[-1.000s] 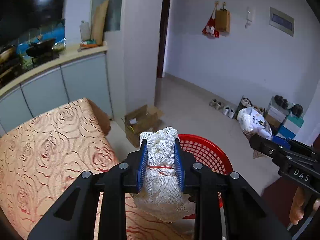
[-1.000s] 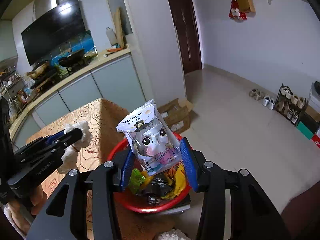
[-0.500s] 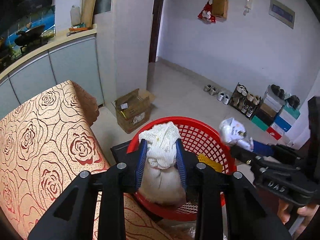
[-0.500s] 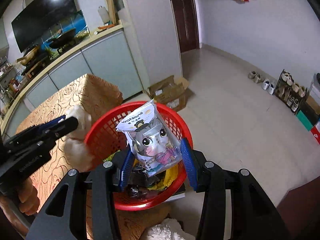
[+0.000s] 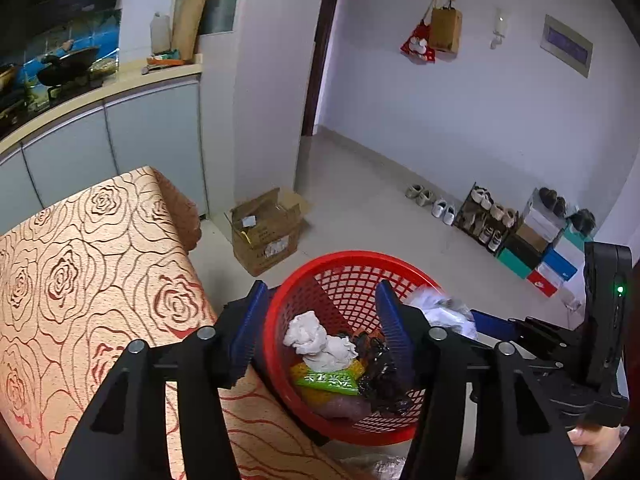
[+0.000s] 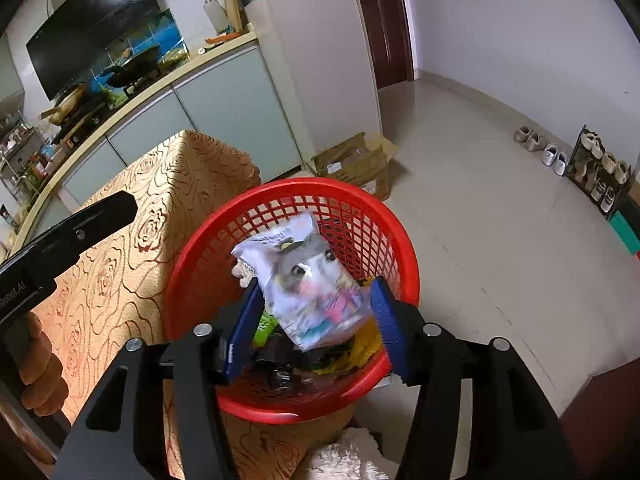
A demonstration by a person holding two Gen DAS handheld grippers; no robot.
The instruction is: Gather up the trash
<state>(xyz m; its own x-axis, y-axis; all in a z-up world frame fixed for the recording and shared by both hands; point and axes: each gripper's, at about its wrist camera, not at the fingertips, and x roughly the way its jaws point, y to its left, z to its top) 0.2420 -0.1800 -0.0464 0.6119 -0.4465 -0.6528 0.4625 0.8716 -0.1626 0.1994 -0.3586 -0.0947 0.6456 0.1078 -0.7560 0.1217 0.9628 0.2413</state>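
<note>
both tongs opening over red basket (image 5: 344, 268), left tongs (image 5: 320, 328) empty, snack packet (image 6: 308, 280) loose between right tongs (image 6: 316, 328)

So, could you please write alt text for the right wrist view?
The right claw is opening above a red basket of trash, with a cartoon-cat snack bag loose between its blue pads. The basket stands beside a rose-patterned table.

Pretty ordinary flat: pale walls (image 5: 460, 112), beige tiled floor (image 5: 360, 200), a dark door (image 6: 384, 24). Grey cabinets (image 5: 120, 136) under a cream counter, a desk (image 5: 80, 264) in rose-patterned cloth, open cardboard box (image 5: 266, 230), shoe rack (image 5: 486, 220) by the wall.
</note>
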